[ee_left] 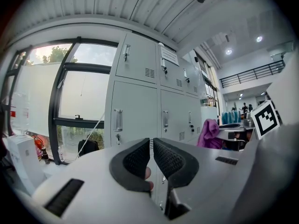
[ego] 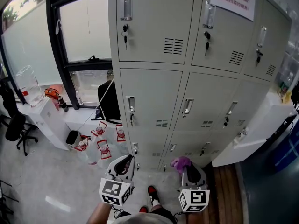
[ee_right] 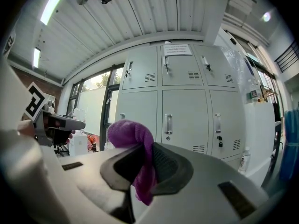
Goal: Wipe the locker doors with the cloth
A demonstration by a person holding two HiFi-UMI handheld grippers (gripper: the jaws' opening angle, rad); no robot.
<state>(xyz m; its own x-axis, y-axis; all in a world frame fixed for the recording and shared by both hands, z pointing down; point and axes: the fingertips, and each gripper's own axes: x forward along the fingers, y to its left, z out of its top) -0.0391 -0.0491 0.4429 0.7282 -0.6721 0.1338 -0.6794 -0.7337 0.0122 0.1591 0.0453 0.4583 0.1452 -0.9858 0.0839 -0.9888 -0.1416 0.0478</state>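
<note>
A grey bank of lockers (ego: 187,55) fills the wall ahead, its doors (ee_right: 180,118) closed, with handles and keys in the locks. My right gripper (ee_right: 147,164) is shut on a purple cloth (ee_right: 135,141), which bunches up above the jaws and hangs below them. In the head view that cloth (ego: 181,163) sits low, a little short of the bottom lockers. My left gripper (ee_left: 153,160) is shut with nothing between its jaws, held level beside the right one (ego: 189,169); the left gripper (ego: 122,164) shows at the bottom left. The lockers (ee_left: 154,101) stand a short way ahead of both.
A white cabinet (ego: 250,129) stands against the lockers' right side. Left of them is a tall window (ego: 86,29) with water bottles (ego: 100,141) and a dark bag (ego: 108,101) on the floor below. A white box (ego: 49,120) and an office chair (ego: 16,127) stand further left.
</note>
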